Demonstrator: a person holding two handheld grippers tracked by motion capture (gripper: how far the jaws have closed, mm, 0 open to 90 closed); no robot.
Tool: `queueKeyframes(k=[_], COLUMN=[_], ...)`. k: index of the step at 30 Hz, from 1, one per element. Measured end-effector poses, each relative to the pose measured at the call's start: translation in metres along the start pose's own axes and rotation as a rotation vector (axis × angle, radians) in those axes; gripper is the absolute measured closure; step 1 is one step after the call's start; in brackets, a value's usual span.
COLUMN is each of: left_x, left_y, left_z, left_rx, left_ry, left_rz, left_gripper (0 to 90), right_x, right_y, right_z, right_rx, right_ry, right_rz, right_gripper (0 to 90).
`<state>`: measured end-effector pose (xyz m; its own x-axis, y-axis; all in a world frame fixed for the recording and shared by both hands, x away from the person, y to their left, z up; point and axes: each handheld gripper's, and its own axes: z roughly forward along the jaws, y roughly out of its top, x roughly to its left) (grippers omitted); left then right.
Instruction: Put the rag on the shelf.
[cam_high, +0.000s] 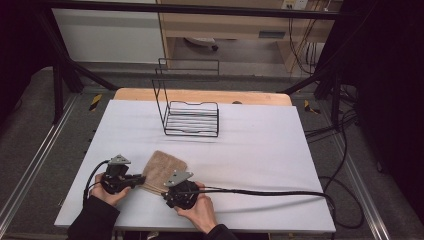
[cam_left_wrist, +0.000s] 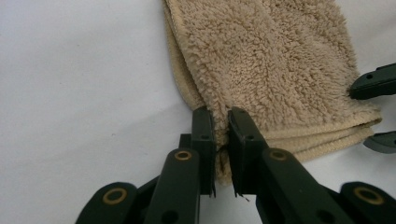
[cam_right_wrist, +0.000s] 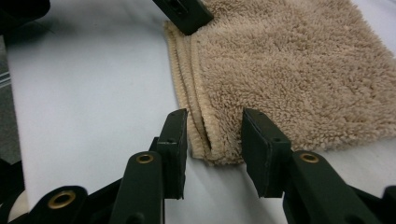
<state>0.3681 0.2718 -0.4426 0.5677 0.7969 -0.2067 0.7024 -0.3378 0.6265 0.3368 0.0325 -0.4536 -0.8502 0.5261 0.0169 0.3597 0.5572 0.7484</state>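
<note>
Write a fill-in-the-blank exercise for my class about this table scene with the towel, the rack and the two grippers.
1. The folded towel on the white table is ____ in colour.
2. The left gripper is ____ on a corner of the towel.
3. The right gripper has its jaws ____, a towel corner between them.
4. Behind the towel stands a black ____ rack.

Missing words: beige; shut; open; wire

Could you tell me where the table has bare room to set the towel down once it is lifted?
The white table is bare right of the wire rack and between the rack and the towel. It is crowded along the near edge, where the left tool and right tool meet the towel.
</note>
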Motion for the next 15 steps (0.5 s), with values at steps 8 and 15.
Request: queueKeyframes(k=[8,15], left_x=[0.0005,-0.0019], left_y=[0.0002,0.0011], left_z=[-0.0005,-0.0059], left_rx=[0.002,-0.014], left_ry=[-0.004,-0.030], left_rz=[-0.023,-0.055], left_gripper=[81.5,81.7], right_x=[0.0000,-0.0074], right_y=[-0.0022,0.0046], right_z=[0.0001,-0.0042], right_rx=[-0.009,0.022], right_ry=[-0.042,-0.003], right_rz=[-0.060,-0.064], right_gripper=[81.0,85.6])
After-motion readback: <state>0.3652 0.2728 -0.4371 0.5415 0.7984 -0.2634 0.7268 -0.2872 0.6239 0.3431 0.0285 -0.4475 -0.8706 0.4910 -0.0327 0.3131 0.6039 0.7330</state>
